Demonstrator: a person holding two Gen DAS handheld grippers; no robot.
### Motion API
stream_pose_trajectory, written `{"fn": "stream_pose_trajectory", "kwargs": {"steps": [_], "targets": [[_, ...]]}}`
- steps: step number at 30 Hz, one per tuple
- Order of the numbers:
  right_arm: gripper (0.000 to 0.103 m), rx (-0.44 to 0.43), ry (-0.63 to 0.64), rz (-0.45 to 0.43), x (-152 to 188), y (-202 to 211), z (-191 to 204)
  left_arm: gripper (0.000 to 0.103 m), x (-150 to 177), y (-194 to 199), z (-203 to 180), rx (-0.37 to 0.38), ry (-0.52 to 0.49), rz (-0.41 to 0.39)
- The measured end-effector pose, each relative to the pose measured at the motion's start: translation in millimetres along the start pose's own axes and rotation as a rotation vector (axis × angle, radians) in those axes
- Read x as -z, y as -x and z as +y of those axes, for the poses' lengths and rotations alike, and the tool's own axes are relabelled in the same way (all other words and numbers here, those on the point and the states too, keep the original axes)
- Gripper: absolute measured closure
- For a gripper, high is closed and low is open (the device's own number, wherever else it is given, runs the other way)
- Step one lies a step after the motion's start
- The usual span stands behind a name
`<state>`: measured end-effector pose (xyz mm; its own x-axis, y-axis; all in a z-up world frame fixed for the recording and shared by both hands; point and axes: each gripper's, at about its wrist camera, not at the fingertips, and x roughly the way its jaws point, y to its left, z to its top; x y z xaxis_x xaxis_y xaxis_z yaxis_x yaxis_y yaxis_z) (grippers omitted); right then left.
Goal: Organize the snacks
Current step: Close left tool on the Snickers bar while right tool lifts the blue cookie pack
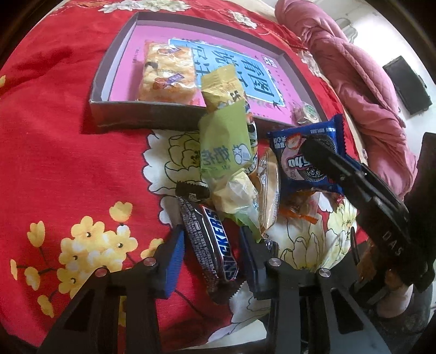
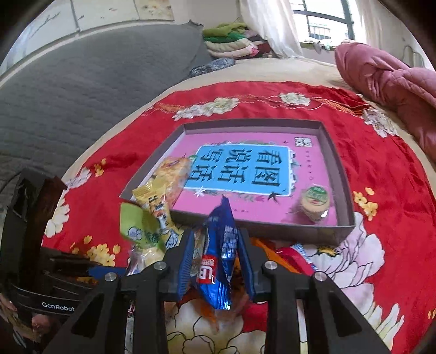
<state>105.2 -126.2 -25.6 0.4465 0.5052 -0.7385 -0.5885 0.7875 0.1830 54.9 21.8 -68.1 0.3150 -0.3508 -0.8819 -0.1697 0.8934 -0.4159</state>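
Blue cookie pack [image 2: 218,261] is pinched in the right gripper [image 2: 215,261], lifted just short of the box [image 2: 339,174]. Left gripper [image 1: 211,253] straddles the Snickers bar [image 1: 209,242], pads prob not pressing yet. Next: carry pack over box wall & drop.

Soft daylight enters through the bright, overexposed window [image 2: 324,24] at far right; both fisheye views bend strongly and darken at the edges, with slight blur.
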Motion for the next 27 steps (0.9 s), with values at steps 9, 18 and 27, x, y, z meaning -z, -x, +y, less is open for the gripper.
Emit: {"fn": "stream_pose_trajectory", "kwargs": {"steps": [9,18,27], "targets": [[0.077,0.002,-0.005,0.016,5.5,-4.0,0.8,0.074,0.1,-6.9,-5.4,-0.024,-0.022,-0.006],[0.077,-0.015,-0.088,-0.004,7.4,4.2,-14.2,0.082,3.9,2.0,2.4,-0.025,-0.029,-0.017],[0.077,-0.021,-0.122,-0.009,7.8,6.4,-19.8,0.084,4.3,15.0,14.1,-0.033,-0.008,-0.038]]}}
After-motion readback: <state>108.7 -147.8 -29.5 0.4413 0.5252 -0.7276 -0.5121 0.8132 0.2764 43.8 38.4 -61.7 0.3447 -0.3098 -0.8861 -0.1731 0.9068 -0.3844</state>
